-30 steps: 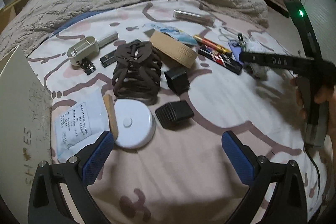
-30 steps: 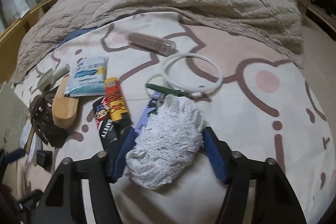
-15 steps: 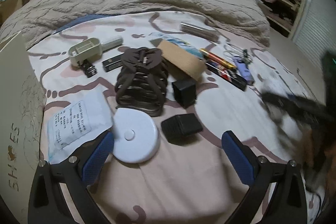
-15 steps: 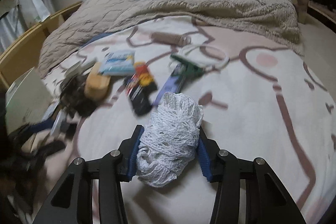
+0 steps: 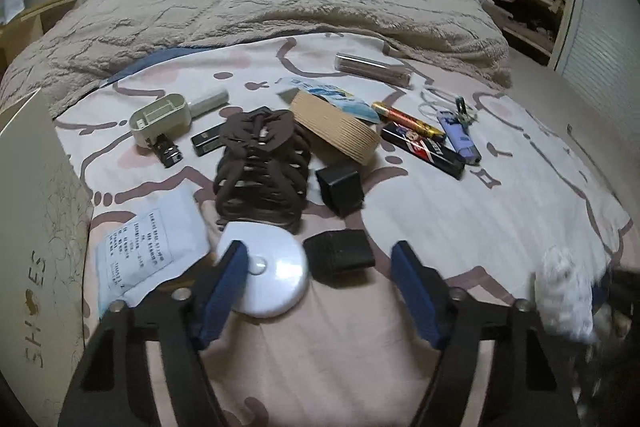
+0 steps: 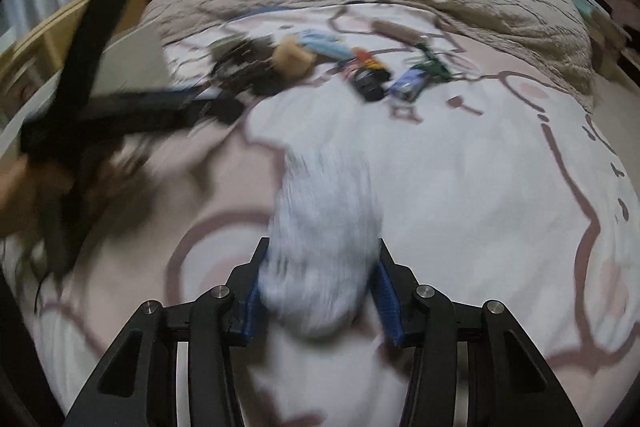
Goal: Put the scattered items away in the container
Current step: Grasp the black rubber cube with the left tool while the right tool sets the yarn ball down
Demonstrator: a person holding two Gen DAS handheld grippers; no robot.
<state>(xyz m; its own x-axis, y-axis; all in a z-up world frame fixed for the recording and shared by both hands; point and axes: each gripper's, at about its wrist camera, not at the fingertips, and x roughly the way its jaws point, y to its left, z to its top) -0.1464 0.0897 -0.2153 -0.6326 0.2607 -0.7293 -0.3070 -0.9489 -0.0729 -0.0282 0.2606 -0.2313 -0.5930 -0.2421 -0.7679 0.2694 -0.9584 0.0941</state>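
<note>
Meanwhile the right tongs (image 6: 320, 291) clamp a white knitted bundle (image 6: 324, 239) (blurred) above the bed (image 6: 460, 195), well apart from the shoe box (image 5: 36, 211). Left tongs (image 5: 320, 279) are closing, empty, with the white disc (image 5: 272, 275) and black pad (image 5: 340, 259) between them.

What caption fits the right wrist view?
Right hand-held gripper clamps a white knitted bundle above the patterned bedsheet.
</note>
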